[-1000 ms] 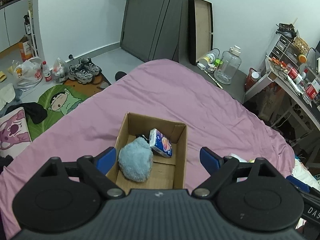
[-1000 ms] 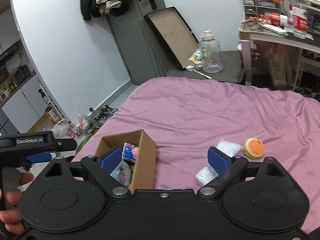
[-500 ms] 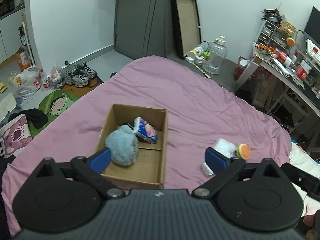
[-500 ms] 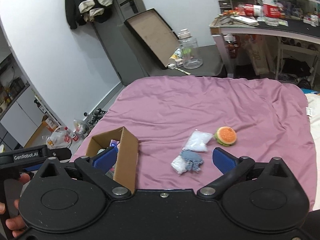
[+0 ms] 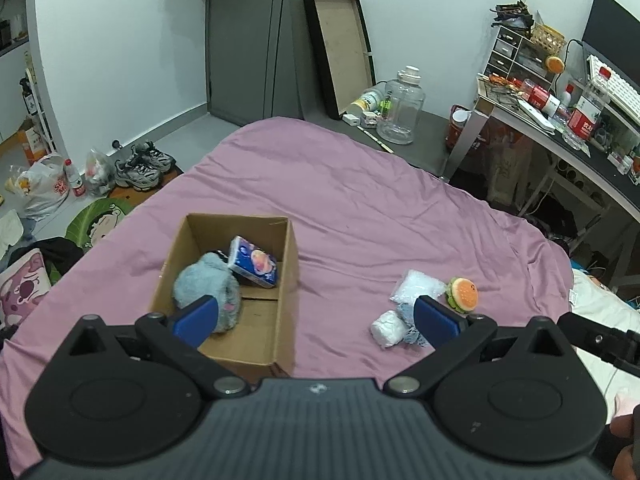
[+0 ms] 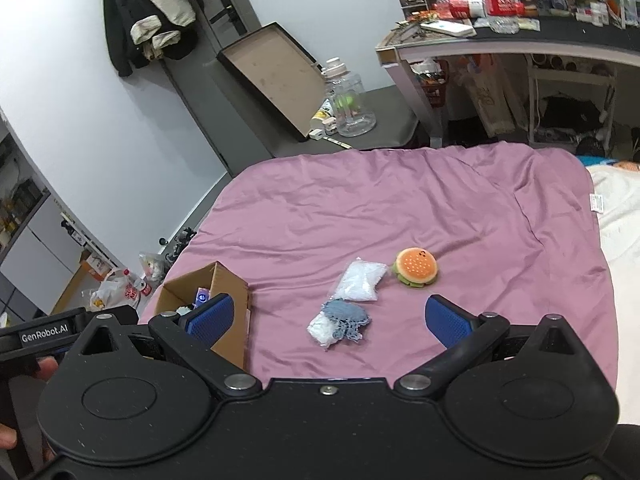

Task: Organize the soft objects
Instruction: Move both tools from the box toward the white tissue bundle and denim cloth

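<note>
An open cardboard box (image 5: 288,280) (image 6: 234,304) stands on the pink bed. In it lie a fluffy grey-blue plush (image 5: 208,288) and a blue tissue pack (image 5: 254,262). To its right on the sheet lie a burger plush (image 5: 463,294) (image 6: 416,267), a clear bag of white filling (image 5: 416,286) (image 6: 358,282), a blue crocheted piece (image 6: 346,316) and a small white bundle (image 5: 386,327) (image 6: 320,329). My left gripper (image 5: 316,320) is open and empty above the box's near right corner. My right gripper (image 6: 328,320) is open and empty just short of the crocheted piece.
The pink sheet (image 5: 360,208) covers the bed. A cluttered desk (image 5: 560,120) stands to the right. A clear jug (image 5: 400,110) and a leaning tray (image 5: 340,48) are beyond the bed's far end. Shoes and bags (image 5: 140,164) lie on the floor at left.
Both grippers have pulled back and swung right, away from the box. The loose soft items on the sheet have come into fuller view. Both stay open.
</note>
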`<action>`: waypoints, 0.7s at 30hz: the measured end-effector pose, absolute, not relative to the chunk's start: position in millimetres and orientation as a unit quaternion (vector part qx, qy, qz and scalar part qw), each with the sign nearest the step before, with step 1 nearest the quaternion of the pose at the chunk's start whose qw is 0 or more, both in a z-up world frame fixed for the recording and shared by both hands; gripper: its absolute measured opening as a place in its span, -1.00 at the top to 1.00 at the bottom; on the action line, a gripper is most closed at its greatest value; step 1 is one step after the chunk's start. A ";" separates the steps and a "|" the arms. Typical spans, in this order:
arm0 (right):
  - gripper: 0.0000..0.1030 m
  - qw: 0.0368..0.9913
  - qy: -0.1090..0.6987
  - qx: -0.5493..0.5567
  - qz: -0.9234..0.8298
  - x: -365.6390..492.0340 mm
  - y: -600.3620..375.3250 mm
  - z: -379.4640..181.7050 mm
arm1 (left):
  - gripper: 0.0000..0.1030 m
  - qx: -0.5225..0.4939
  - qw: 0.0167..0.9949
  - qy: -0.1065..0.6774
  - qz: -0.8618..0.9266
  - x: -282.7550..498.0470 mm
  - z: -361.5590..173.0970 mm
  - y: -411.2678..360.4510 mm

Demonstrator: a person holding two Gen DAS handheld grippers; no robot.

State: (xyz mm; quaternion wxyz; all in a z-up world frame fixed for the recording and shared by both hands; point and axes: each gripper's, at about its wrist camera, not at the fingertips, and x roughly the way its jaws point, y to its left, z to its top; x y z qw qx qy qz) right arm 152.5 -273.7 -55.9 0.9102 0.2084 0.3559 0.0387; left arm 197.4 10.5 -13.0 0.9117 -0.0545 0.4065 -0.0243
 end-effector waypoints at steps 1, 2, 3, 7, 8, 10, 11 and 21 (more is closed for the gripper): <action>-1.00 0.909 0.356 0.214 0.039 153.0 -276.9 -57.3 | -1.00 -0.053 0.912 0.406 -0.025 198.0 -14.2 7.3; -1.00 0.907 0.357 0.218 0.038 153.8 -280.1 -59.5 | -1.00 -0.054 0.910 0.410 -0.028 199.4 -16.1 4.2; -1.00 0.906 0.358 0.221 0.038 154.9 -282.2 -61.8 | -1.00 -0.057 0.907 0.415 -0.030 200.8 -17.9 1.6; -1.00 0.900 0.367 0.230 0.038 160.7 -288.9 -73.3 | -1.00 -0.049 0.901 0.431 -0.025 207.8 -27.5 -12.0; -1.00 0.898 0.369 0.235 0.037 162.0 -290.8 -76.8 | -1.00 -0.051 0.897 0.439 -0.026 210.3 -30.9 -14.8; -1.00 0.894 0.374 0.245 0.036 165.7 -294.6 -84.9 | -1.00 -0.058 0.888 0.456 -0.027 215.8 -38.6 -18.4; -1.00 0.891 0.376 0.252 0.036 167.2 -296.4 -89.2 | -1.00 -0.057 0.885 0.462 -0.025 217.9 -42.0 -20.2; -0.92 0.864 0.398 0.305 0.044 191.5 -309.9 -128.5 | -0.98 -0.064 0.870 0.489 -0.025 243.9 -73.5 -38.6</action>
